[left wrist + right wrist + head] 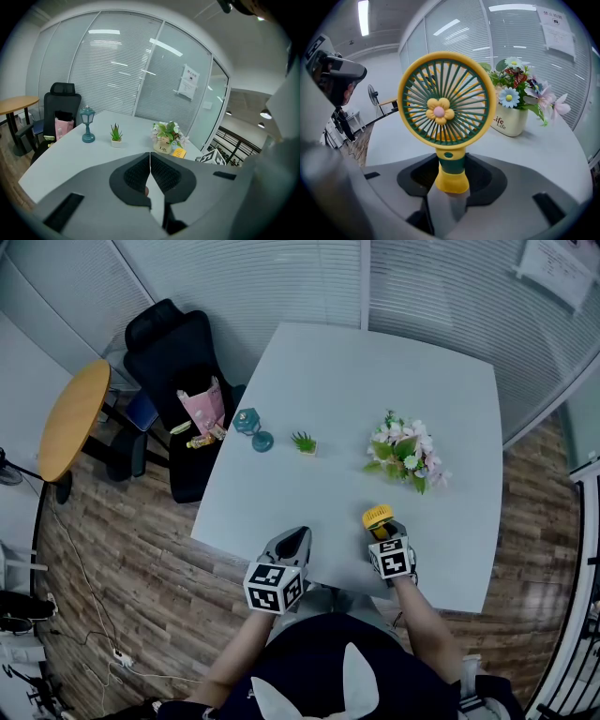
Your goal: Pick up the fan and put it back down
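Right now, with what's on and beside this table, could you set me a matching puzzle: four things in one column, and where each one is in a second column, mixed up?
Things:
1. fan
2. lantern
3. pink bag
4. flowers

Places:
A. on the black chair
B. in a cream pot
C. between the jaws of the right hand-held gripper
D. standing just left of the small plant

Pairs: 1-C, 2-D, 3-A, 4-B.
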